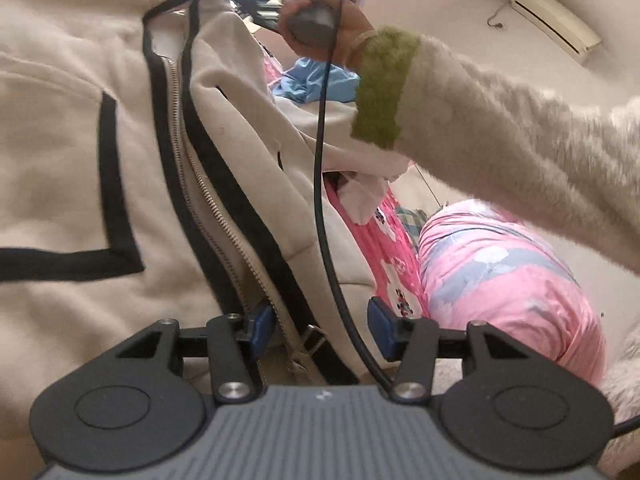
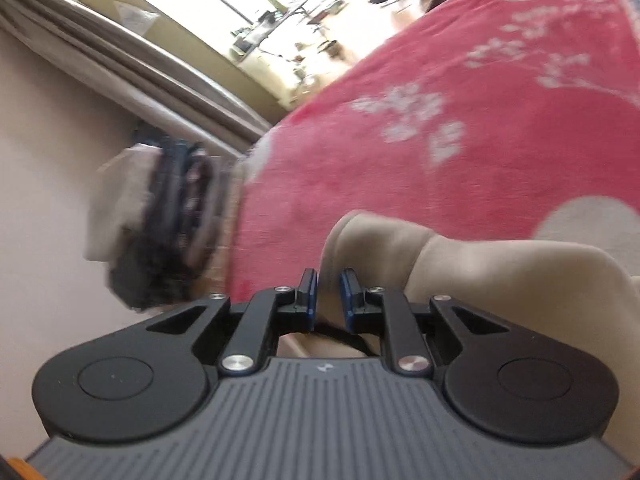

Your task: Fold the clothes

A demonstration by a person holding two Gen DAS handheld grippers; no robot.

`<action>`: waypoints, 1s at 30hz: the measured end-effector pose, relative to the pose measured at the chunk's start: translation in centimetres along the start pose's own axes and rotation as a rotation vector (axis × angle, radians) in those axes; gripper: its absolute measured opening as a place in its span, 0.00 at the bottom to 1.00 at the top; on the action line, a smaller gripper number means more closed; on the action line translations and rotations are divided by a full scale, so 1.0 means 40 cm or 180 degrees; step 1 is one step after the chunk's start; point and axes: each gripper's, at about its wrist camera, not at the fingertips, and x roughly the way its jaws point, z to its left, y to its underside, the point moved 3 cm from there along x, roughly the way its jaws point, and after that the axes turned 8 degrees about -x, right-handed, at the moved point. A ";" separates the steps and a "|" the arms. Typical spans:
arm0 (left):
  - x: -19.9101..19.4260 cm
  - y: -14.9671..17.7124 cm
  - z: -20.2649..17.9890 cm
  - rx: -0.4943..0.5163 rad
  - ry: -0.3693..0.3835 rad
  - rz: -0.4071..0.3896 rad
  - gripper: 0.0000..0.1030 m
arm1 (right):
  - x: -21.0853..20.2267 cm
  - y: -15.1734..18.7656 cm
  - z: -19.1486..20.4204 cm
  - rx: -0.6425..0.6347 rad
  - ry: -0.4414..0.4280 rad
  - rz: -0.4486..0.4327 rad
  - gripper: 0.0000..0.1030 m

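A beige zip-up jacket [image 1: 72, 152] with black trim fills the left wrist view, its zipper [image 1: 200, 184] running down toward me. My left gripper [image 1: 322, 330] is open, and the jacket's zipper end and bottom hem lie between its blue pads [image 1: 262, 330]. A hand [image 1: 340, 28] in a fuzzy cream sleeve with a green cuff holds the other gripper's grey handle at the top, and a black cable [image 1: 320, 184] hangs from it. In the right wrist view my right gripper [image 2: 329, 296] is shut on a fold of the beige jacket [image 2: 480, 272], held above a red flowered blanket [image 2: 440, 160].
A rolled pink quilt [image 1: 500, 272] lies to the right of the jacket, and a blue garment [image 1: 316, 84] sits behind it. An air conditioner [image 1: 556, 20] hangs on the wall. A blurred pile of dark clothes [image 2: 160, 216] sits beside the bed below a curtain [image 2: 140, 76].
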 end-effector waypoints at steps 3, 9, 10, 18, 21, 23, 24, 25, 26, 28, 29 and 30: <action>-0.019 0.003 0.004 -0.0037 -0.0014 -0.0027 0.49 | -0.087 0.012 -0.004 -0.0079 0.0078 -0.0184 0.13; -0.018 0.004 -0.009 -0.0160 0.0001 -0.0061 0.50 | -0.286 0.130 0.096 -0.1151 0.0133 0.0468 0.18; -0.023 0.003 -0.004 -0.0242 0.0011 -0.0076 0.50 | -0.327 0.170 0.118 -0.1395 0.0143 0.0608 0.21; -0.086 -0.024 0.046 -0.0863 0.0019 -0.0404 0.48 | -0.600 0.565 0.196 -0.2580 0.0328 0.1160 0.32; -0.121 -0.044 0.061 -0.1046 0.0033 -0.0529 0.48 | -0.644 0.700 0.216 -0.3112 0.0334 0.1213 0.44; -0.127 -0.051 0.056 -0.1069 -0.0008 -0.0580 0.48 | -0.651 0.786 0.228 -0.3626 0.0395 0.1226 0.49; -0.130 -0.055 0.051 -0.1069 -0.0026 -0.0605 0.48 | -0.655 0.828 0.234 -0.3884 0.0425 0.1230 0.51; -0.132 -0.060 0.046 -0.1063 -0.0038 -0.0623 0.48 | -0.658 0.871 0.241 -0.4141 0.0455 0.1233 0.52; -0.134 -0.058 0.045 -0.1065 -0.0048 -0.0625 0.48 | -0.649 0.907 0.242 -0.4402 0.0527 0.1268 0.52; -0.138 -0.055 0.043 -0.1071 -0.0069 -0.0626 0.48 | -0.625 0.943 0.233 -0.4646 0.0667 0.1325 0.52; -0.141 -0.053 0.042 -0.1074 -0.0079 -0.0627 0.49 | -0.615 0.944 0.228 -0.4624 0.0694 0.1364 0.48; -0.143 -0.051 0.042 -0.1077 -0.0089 -0.0627 0.49 | -0.605 0.946 0.222 -0.4601 0.0720 0.1404 0.44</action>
